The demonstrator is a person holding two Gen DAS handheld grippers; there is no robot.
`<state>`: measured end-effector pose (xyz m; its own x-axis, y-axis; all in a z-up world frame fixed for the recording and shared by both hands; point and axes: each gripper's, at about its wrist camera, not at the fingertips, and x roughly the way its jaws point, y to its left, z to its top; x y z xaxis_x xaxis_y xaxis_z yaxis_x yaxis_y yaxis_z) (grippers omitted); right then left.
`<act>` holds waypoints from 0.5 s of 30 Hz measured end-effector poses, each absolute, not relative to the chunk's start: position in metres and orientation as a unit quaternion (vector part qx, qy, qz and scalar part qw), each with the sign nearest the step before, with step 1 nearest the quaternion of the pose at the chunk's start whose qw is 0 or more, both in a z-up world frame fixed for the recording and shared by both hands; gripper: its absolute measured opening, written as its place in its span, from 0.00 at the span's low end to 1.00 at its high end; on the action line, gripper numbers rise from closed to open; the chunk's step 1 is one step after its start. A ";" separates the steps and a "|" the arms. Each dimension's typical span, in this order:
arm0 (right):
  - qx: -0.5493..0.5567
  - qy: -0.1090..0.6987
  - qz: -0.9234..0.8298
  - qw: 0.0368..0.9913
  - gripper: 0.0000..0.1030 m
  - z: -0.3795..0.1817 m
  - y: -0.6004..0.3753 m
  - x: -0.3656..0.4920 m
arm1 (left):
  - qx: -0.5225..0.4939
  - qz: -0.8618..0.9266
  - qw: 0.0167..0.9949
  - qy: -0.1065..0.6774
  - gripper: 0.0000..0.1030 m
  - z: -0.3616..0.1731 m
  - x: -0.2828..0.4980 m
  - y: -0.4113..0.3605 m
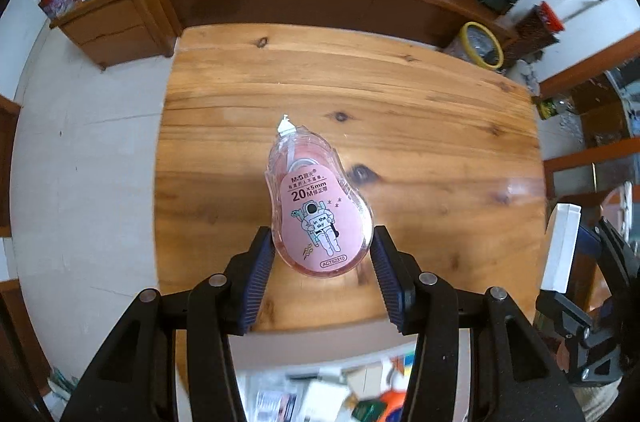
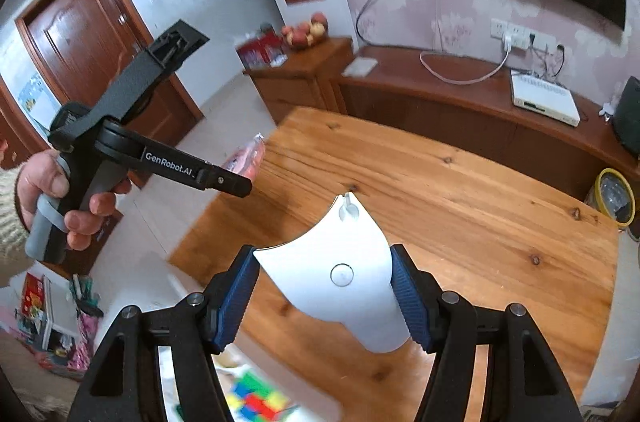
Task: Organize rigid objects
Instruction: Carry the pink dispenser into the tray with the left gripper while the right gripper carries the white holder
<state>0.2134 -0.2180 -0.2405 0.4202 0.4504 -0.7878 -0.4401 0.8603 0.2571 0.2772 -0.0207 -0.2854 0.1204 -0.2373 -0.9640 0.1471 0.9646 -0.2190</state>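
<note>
Pink correction tape (image 1: 316, 206) pinched at its fat rear end between the left gripper (image 1: 322, 246) jaws, nose poking forward over the bench (image 1: 420, 126). Light, stiff, slick plastic shell, probably slip-prone. Right gripper (image 2: 324, 276) jaws clamped across a white plastic piece (image 2: 336, 270), also rigid.
</note>
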 end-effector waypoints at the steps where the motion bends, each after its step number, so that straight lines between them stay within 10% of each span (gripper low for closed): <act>1: 0.012 0.464 0.264 0.846 0.65 -0.232 -0.216 0.204 | -0.031 -0.134 0.752 0.645 0.51 -0.275 0.267 -0.018; 15: 0.019 0.490 0.194 0.850 0.65 -0.214 -0.160 0.071 | 0.116 -0.222 0.782 0.571 0.51 -0.236 0.127 -0.005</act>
<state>0.0706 -0.1599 -0.2139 0.4452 0.3486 -0.8248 -0.3117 0.9238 0.2222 0.1267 -0.0054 -0.2358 0.2503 -0.2145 -0.9441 0.4791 0.8748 -0.0718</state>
